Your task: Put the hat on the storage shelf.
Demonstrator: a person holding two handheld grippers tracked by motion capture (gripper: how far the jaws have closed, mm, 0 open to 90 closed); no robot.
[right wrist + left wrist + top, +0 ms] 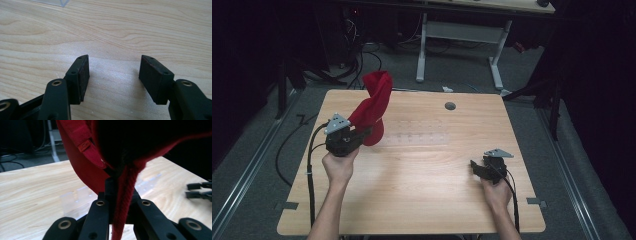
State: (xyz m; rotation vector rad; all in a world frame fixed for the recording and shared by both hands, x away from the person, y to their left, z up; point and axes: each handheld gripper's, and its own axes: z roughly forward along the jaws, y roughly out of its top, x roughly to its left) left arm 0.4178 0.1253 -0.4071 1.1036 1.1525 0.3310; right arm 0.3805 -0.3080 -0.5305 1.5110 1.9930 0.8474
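A: How do the jaws stand?

B: The left gripper (362, 134) has its jaws clamped on the red cloth (373, 107). In the left gripper view a thick seam of the cloth (125, 202) runs down between them, and they are pressed tight against it. The right gripper (475, 166) has its jaws spread wide with nothing between them; in the right gripper view only bare wood shows between the pads (84, 75).

A: Where is the cloth, taking the table (422, 200) as the mark?

B: Over the table's far left part. It is lifted and twisted, rising from the left gripper toward the far edge, while its lower end hangs down to about the tabletop just beside the gripper. I cannot tell whether it touches the wood. A small orange label (84, 145) sits on a band of it.

A: And the right gripper?

B: Low over the table's near right part, well apart from the cloth, held in the right hand (496, 192). The left hand (339, 167) holds the other at the near left.

A: Anything else on the table?

B: A clear plastic tray (419, 132) lies flat near the table's middle, just beside the cloth. A round grey hole (450, 106) sits near the far edge.
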